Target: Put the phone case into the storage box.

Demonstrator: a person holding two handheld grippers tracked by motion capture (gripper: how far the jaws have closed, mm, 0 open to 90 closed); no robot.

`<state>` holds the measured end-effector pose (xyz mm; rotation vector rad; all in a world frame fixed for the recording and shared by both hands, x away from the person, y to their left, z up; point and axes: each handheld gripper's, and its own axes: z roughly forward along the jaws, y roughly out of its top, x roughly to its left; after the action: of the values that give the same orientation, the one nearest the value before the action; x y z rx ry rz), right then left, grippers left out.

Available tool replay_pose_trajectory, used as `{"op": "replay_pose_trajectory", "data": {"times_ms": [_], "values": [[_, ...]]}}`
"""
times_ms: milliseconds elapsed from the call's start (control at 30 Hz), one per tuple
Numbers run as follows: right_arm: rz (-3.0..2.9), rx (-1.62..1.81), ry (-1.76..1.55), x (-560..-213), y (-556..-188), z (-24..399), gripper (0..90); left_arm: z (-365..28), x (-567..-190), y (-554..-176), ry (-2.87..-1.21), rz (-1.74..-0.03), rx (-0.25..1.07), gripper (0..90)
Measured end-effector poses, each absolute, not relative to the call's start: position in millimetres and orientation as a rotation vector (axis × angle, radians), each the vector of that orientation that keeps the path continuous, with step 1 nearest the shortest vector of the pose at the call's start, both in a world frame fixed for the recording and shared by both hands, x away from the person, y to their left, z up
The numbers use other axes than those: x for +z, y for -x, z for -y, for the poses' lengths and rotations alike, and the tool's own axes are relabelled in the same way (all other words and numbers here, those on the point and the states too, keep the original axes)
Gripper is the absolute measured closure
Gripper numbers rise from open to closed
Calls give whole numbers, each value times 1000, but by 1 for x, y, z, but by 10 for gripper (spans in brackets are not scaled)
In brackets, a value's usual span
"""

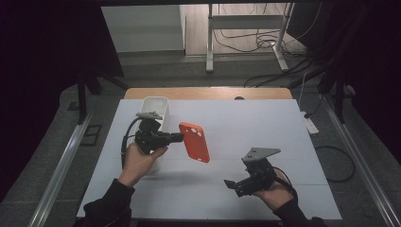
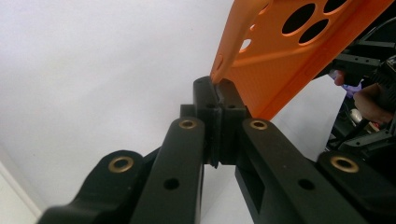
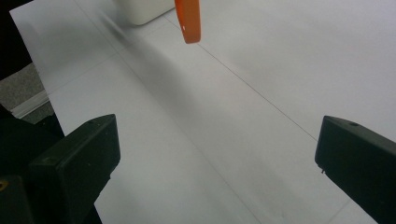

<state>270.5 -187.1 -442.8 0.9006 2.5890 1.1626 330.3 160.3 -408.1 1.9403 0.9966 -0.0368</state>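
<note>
Left gripper [image 2: 217, 100] pinches orange phone case [image 1: 195, 142] (right gripper [image 3: 215, 158] wide).

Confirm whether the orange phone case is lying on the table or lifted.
Lifted. The left gripper is shut on the edge of the orange phone case, holding it above the white table.

The phone case [image 1: 194, 142] was bright orange, with a couple of small pale spots near its top end. At its 9 o'clock the left gripper [image 1: 177, 137] was all black, with little brass rings on the arms in its own view. The bin [image 1: 156, 106] at the case's 10 o'clock was plain white. The table cover [image 1: 246, 123] was flat white, faint grey lines across it. The right gripper [image 1: 230, 185] at 4 o'clock was black too, grey plate on top. Sleeves [image 1: 111, 201] were black.
</note>
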Motion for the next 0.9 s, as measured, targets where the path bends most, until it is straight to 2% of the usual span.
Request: {"op": "replay_pose_trajectory", "data": {"times_ms": [900], "values": [[-2534,1111,-994,-445,-255,222,0,-177,-401,-343,-1939,-1027,1,893]]}}
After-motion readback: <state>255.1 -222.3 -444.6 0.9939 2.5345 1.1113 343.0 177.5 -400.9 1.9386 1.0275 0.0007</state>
